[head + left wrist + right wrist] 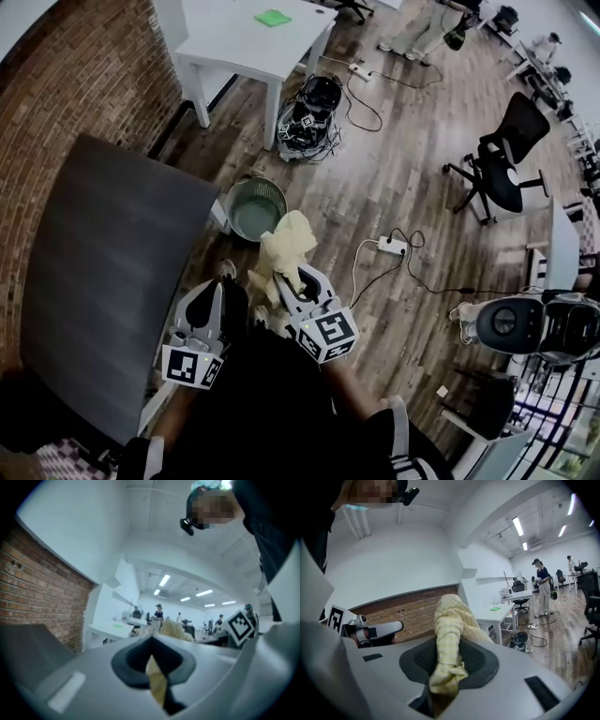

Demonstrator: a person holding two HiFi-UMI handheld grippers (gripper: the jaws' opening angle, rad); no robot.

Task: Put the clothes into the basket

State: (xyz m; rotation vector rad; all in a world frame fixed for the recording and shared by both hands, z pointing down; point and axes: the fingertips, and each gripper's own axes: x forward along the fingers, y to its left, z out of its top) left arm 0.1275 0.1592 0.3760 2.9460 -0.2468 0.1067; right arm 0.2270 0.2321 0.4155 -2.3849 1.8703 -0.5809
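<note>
So I'd call this roughly halfway. The pale yellow checked cloth (284, 246) is bunched up in the air, and the round grey wire-mesh basket (246, 211) sits on the wood floor just past it at about 11 o'clock, but nothing's gone in yet. Both tongs have the cloth: the left gripper (225, 286) is pinched on a thin strip, and the right gripper (300, 278) is clamped round a thick wad, jaws only slightly apart. What's left is getting it over the rim and letting go. The cloth's lower end hides behind the grippers. It also covers the basket's edge at 5 o'clock, so the bin looks empty but I can't swear to it.
</note>
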